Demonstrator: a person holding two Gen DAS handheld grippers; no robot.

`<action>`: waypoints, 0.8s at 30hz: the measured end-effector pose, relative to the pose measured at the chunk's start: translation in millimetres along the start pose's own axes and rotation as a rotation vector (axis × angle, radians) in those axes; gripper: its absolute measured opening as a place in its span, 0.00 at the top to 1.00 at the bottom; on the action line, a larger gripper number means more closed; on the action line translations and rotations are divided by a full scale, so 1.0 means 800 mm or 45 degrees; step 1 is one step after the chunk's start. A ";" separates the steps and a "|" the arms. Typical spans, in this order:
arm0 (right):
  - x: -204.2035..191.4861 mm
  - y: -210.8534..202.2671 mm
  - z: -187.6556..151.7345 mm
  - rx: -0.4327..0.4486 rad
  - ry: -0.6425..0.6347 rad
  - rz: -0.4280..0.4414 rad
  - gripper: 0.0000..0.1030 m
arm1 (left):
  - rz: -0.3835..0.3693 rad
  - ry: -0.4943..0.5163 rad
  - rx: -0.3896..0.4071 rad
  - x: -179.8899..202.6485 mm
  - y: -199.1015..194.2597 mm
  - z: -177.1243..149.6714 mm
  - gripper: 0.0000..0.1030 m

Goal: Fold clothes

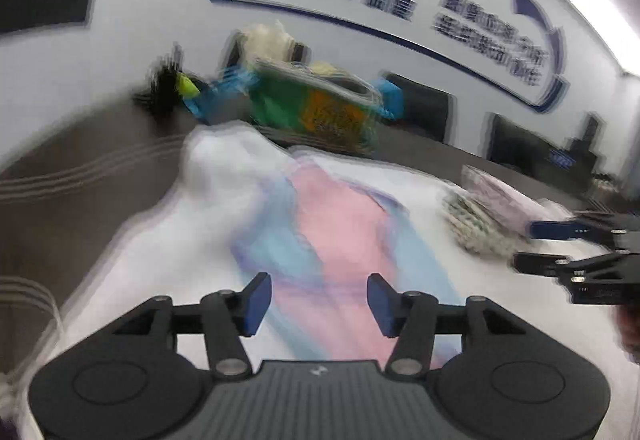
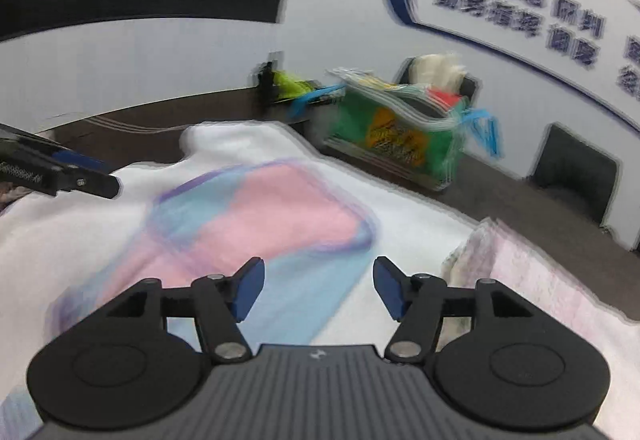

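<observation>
A white garment (image 1: 192, 207) with a pink and light-blue print (image 1: 340, 224) lies spread on the dark table; it also shows in the right wrist view (image 2: 80, 224) with its print (image 2: 272, 211). My left gripper (image 1: 319, 302) is open and empty, just above the print. My right gripper (image 2: 319, 290) is open and empty, above the print's near edge. The right gripper also shows at the right edge of the left wrist view (image 1: 536, 246). The left gripper shows at the left edge of the right wrist view (image 2: 100, 175). Both views are motion-blurred.
A stack of folded clothes (image 1: 492, 211) lies at the right of the garment, also in the right wrist view (image 2: 520, 260). A green and orange bag (image 1: 316, 107) (image 2: 400, 135) stands at the table's far side, with dark chairs (image 2: 576, 175) and a lettered wall behind.
</observation>
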State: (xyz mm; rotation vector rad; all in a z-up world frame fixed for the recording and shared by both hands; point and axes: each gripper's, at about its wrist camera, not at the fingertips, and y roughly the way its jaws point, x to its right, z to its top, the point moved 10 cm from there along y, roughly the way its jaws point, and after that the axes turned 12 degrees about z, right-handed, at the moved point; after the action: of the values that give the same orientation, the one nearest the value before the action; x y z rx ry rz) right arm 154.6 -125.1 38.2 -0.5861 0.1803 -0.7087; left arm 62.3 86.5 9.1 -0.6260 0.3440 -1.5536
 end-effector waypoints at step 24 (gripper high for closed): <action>-0.135 -0.105 -0.169 -0.132 0.168 0.128 0.98 | -0.158 0.073 -0.154 0.077 -0.109 -0.159 1.00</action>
State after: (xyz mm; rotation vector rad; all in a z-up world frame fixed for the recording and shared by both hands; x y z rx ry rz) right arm -20.5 -165.5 -30.2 -0.6254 0.3685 -0.6430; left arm -81.8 14.4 -32.1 -0.7085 0.4519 -1.6809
